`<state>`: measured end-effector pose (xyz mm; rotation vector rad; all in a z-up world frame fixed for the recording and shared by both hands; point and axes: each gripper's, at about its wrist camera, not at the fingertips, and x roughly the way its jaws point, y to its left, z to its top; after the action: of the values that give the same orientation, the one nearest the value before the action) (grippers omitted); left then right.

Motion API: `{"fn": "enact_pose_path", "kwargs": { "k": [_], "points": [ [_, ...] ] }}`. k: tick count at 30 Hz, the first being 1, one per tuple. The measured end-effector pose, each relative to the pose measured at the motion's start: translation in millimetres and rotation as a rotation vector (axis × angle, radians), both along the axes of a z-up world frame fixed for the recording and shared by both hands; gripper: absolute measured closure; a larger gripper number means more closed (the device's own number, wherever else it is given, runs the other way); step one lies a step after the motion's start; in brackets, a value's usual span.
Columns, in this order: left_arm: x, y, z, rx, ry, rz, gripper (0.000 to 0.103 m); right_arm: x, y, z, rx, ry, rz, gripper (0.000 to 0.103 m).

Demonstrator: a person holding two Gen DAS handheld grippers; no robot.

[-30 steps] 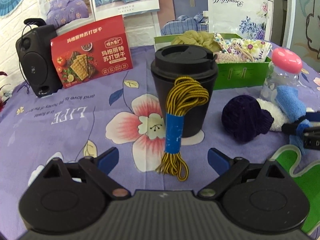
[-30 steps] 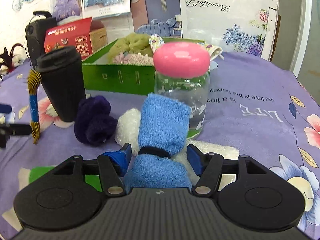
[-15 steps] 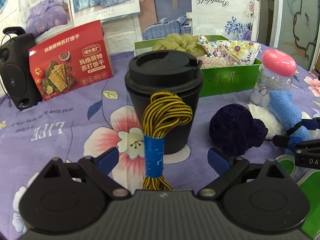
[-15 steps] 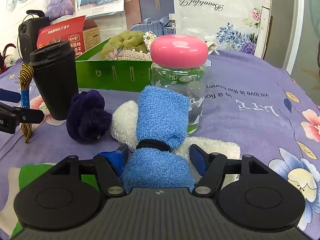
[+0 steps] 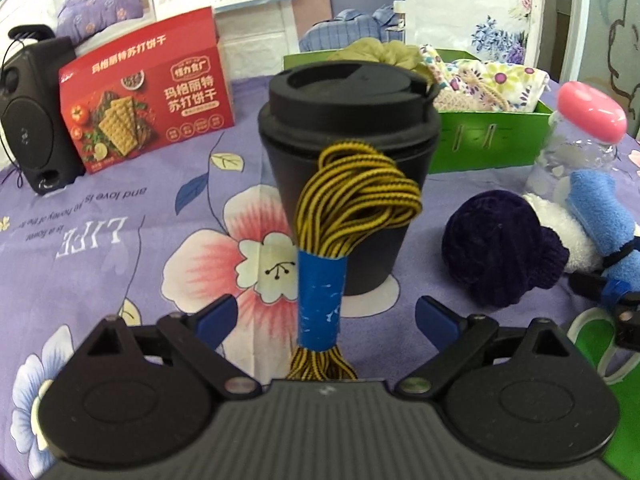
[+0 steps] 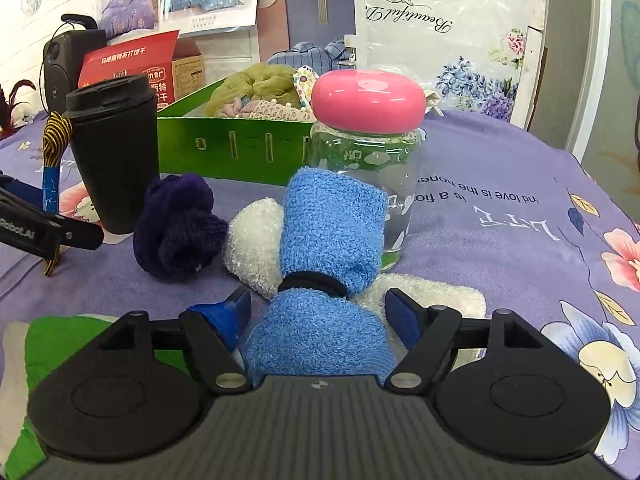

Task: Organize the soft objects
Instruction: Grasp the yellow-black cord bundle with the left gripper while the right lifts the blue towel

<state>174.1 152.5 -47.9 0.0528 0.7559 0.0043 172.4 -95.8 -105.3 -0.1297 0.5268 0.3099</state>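
Both grippers stand wide open, the left gripper [image 5: 326,314] straddling the taped cord bundle [image 5: 340,216] before the cup [image 5: 348,152], the right gripper [image 6: 318,312] around the soft, light blue towel roll [image 6: 330,236], best pinched at its black band.

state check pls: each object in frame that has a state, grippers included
left gripper: open, straddling the cord bundle
right gripper: open, straddling the blue towel
cord bundle: coiled, blue-taped, leaning on cup
blue towel: rolled, banded
black cup: upright, lidded
jar: upright, pink lid on
green box: open, holds fabrics
cracker box: upright
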Motion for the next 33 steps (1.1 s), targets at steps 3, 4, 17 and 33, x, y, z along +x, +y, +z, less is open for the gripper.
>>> {"fn": "enact_pose_path", "kwargs": {
  "k": [3,4,17,33],
  "points": [
    [1.5,1.2,-1.6,0.009,0.004,0.004,0.007,-7.0,-10.4,14.9,0.110,-0.035,-0.016,0.044],
    [2.0,1.6,-2.0,0.009,0.006,0.004,0.007,-8.0,-12.1,17.4,0.117,-0.040,-0.014,0.044],
    [8.9,6.5,-11.9,-0.033,0.029,0.011,0.007,-2.1,7.2,-4.7,-0.075,0.016,0.008,0.039],
    [-10.4,16.8,8.4,-0.133,0.037,0.015,0.088,-25.4,-17.6,14.6,0.032,-0.075,0.039,0.091]
  ]
}}
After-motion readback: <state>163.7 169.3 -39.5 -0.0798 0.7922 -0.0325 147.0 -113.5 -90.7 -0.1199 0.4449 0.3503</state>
